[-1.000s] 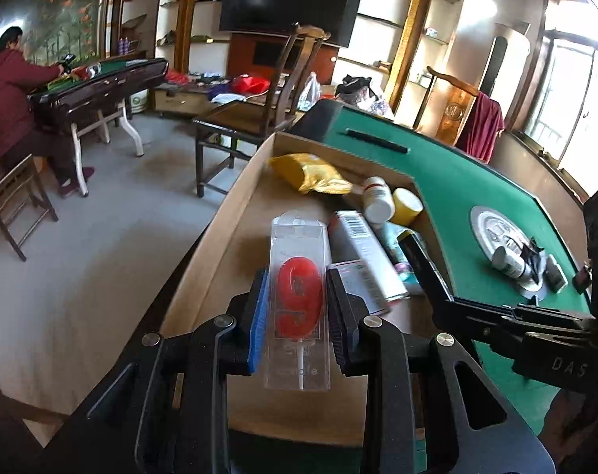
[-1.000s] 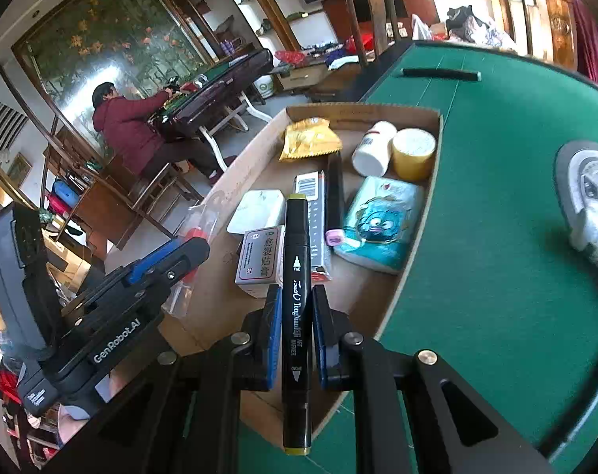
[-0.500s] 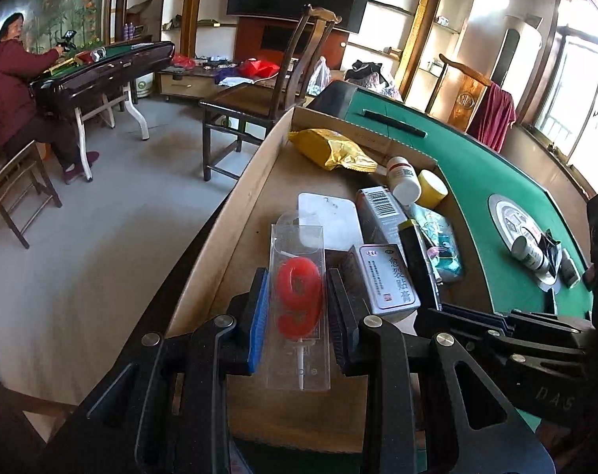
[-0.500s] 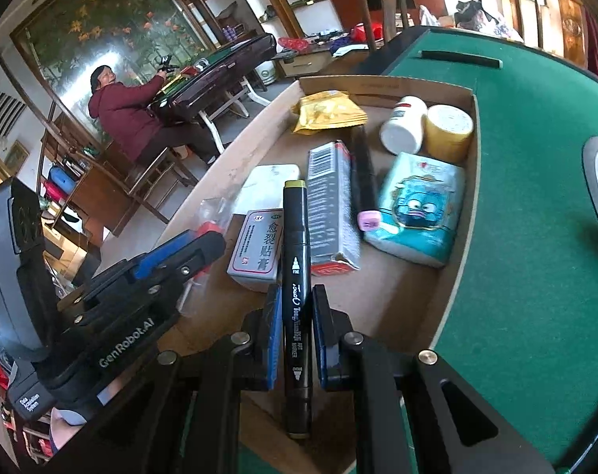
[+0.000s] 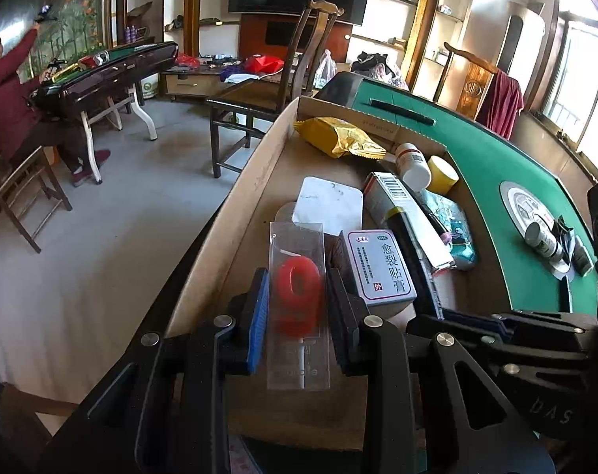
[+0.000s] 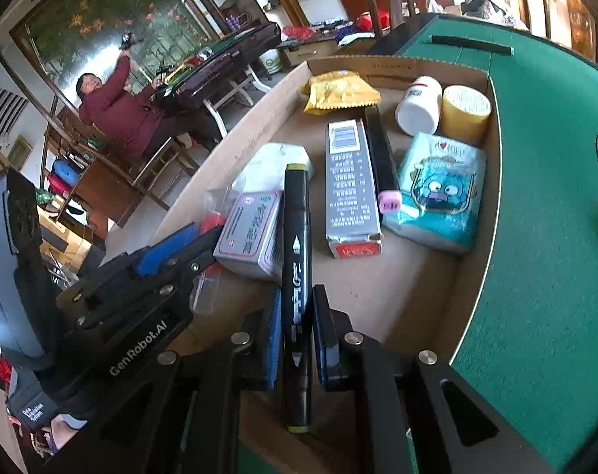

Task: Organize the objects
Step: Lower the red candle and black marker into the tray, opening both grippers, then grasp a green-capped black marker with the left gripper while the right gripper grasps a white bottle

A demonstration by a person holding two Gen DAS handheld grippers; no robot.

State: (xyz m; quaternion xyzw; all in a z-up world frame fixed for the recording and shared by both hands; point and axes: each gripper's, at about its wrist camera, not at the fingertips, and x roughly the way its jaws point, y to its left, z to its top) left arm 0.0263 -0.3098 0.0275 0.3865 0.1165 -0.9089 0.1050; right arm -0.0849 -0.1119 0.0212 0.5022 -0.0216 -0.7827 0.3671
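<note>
— Marker, where is it?
— Pinched lengthwise in the right gripper, low over the near end of the cardboard tray.
— And the left gripper?
— Clamped on a clear candle pack with a red 9, just beside it.
— Beyond them?
— A grey ointment box, then a long silver box, tissue pack, white bottle, yellow tape roll and yellow snack bag at the far wall.

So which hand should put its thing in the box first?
Probably the right gripper. Its black marker hangs over bare cardboard box floor, while the left gripper's candle pack sits beside the ointment box.
</note>
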